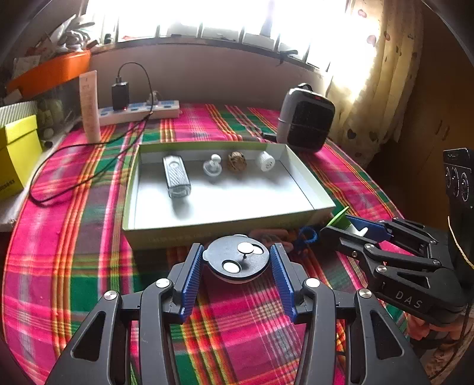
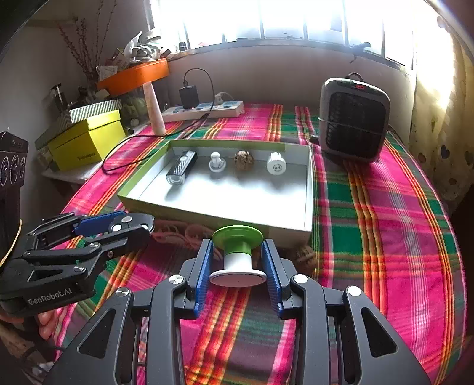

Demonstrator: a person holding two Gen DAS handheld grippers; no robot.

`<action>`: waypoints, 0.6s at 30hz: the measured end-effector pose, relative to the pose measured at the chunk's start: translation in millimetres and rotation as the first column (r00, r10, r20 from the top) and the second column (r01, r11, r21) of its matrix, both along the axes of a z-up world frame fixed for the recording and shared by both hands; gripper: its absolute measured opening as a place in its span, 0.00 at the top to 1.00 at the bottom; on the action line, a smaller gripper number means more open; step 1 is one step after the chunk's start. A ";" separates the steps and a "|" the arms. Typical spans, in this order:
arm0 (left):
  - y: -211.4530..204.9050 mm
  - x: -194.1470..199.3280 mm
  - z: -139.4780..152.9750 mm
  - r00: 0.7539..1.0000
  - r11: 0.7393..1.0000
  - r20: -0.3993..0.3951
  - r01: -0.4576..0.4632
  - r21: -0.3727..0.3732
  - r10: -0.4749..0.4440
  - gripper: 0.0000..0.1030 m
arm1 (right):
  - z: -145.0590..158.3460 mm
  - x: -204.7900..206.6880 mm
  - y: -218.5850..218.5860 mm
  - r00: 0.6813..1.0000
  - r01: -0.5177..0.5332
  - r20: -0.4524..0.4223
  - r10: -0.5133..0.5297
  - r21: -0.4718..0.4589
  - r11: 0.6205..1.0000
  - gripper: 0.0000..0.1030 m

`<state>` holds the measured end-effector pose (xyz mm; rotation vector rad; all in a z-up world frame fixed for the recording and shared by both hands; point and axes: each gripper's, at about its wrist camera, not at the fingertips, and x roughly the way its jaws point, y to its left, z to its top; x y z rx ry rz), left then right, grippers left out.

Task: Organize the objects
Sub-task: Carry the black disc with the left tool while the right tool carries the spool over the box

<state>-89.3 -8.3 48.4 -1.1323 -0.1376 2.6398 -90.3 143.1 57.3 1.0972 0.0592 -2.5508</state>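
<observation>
L gripper (image 1: 237, 263) is clamping dark round disc (image 1: 238, 260), R gripper (image 2: 237, 260) is gripping green-topped spool (image 2: 237, 251) w/ axis lengthwise; tray (image 2: 216, 220) is lying just ahead of both.

Bright, overexposed barred window (image 2: 296, 20) along the far wall, above a plain pale grey wall (image 2: 266, 77). Cream patterned curtain (image 1: 364, 97) hanging at the right. Pink, green and orange plaid cloth (image 2: 370, 213) spread over the tabletop. Grey-and-black boxy space heater (image 2: 354, 118) at the back right; white power strip (image 1: 139, 111) at the back left. Yellow-green cardboard box (image 2: 89, 142) beside an orange tray (image 2: 133, 75) on the left.
</observation>
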 end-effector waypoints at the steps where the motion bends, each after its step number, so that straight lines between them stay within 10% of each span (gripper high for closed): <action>1: -1.4 -1.2 1.2 1.000 1.000 -0.003 -0.004 0.000 0.004 0.56 | 0.9 -2.1 -1.4 1.000 -0.003 0.000 0.003 -0.003 1.000 0.66; 18: -20.2 -22.2 2.1 0.998 0.998 -0.002 -0.057 0.008 0.057 0.56 | 7.9 -27.6 -17.3 0.999 -0.033 -0.013 0.033 -0.015 0.999 0.66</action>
